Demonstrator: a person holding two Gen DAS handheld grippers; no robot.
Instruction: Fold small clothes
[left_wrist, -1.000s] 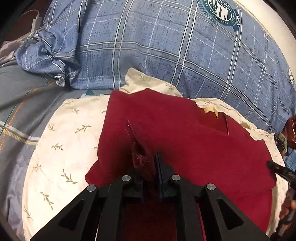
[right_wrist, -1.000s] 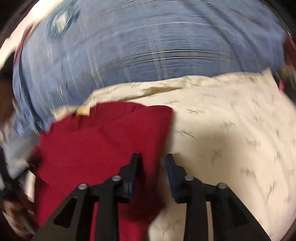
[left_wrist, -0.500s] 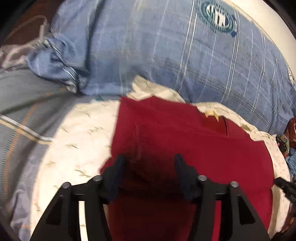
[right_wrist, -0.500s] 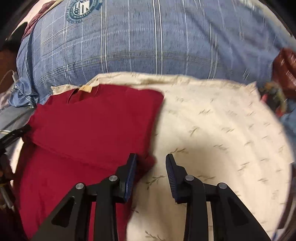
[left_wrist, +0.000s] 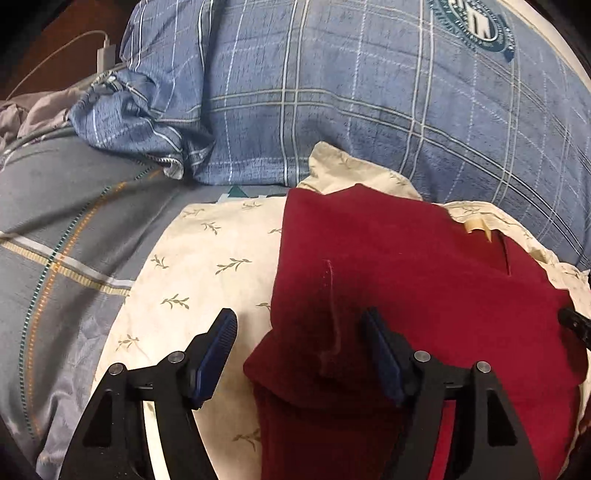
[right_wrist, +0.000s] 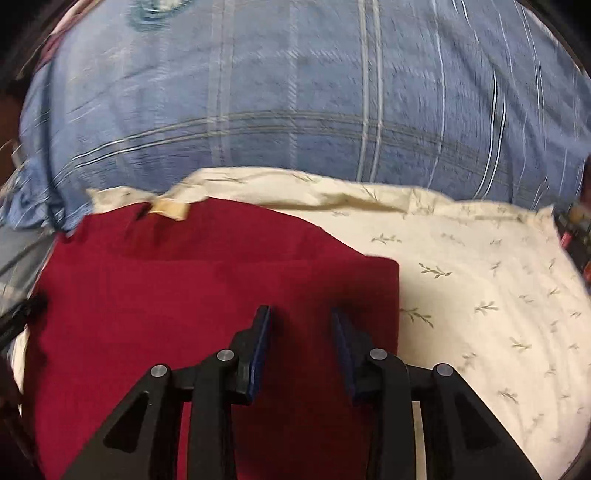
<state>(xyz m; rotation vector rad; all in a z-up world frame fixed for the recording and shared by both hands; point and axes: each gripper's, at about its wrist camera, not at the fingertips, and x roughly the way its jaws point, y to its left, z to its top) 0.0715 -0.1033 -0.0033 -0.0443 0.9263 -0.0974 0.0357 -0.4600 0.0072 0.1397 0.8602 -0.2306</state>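
Released: left tongs (left_wrist: 301, 349) opening over red garment (left_wrist: 406, 266); right tongs (right_wrist: 301, 332) closing (nothing pinched).

A cream leaf-print pillow (left_wrist: 207, 266) carries the red garment (left_wrist: 406, 266), beside a blue plaid pillow (left_wrist: 332, 92).

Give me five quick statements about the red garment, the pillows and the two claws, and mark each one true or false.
1. The red garment lies on the cream leaf-print pillow. True.
2. The left claw is clamped shut on the garment. False: its jaws are opening, fabric between them but not pinched.
3. A blue plaid pillow lies beyond the cream one. True.
4. The right claw hangs over bare cream pillow. False: it is over the red garment.
5. The garment's tag is black. False: it is pale tan.
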